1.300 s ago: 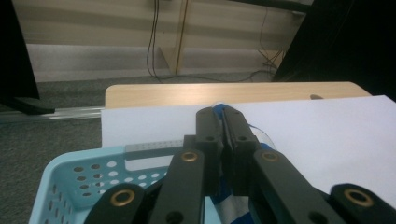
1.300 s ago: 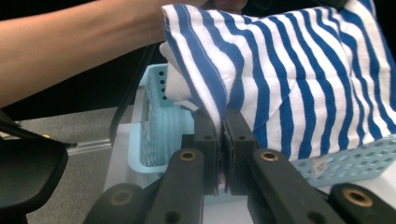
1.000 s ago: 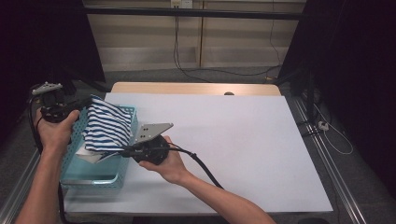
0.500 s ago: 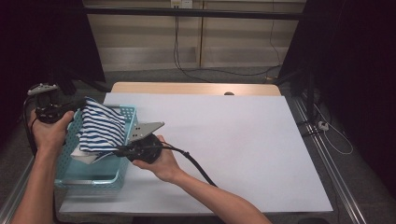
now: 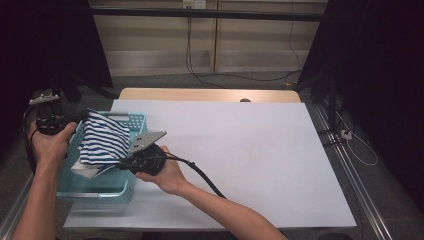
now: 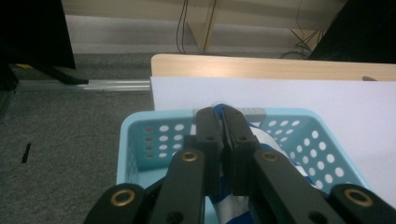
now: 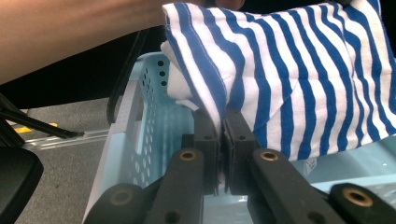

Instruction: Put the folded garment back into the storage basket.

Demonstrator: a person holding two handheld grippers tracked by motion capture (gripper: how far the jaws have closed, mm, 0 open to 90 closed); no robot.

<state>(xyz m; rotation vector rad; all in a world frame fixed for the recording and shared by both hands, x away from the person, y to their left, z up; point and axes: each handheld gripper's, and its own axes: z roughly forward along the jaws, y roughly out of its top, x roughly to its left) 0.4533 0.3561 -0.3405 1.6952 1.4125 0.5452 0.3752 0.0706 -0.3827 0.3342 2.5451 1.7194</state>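
Both tongs, left [image 5: 75, 121] and right [image 5: 120, 163], are clamped on the striped shirt [image 5: 102, 141], held over the blue basket [image 5: 100, 187]. Seems they're lowering it in; next comes letting go inside.

Beyond your tools you see the white counter [image 5: 250, 150], grey carpet floor [image 6: 70, 121] and hanging cables [image 5: 200, 50].
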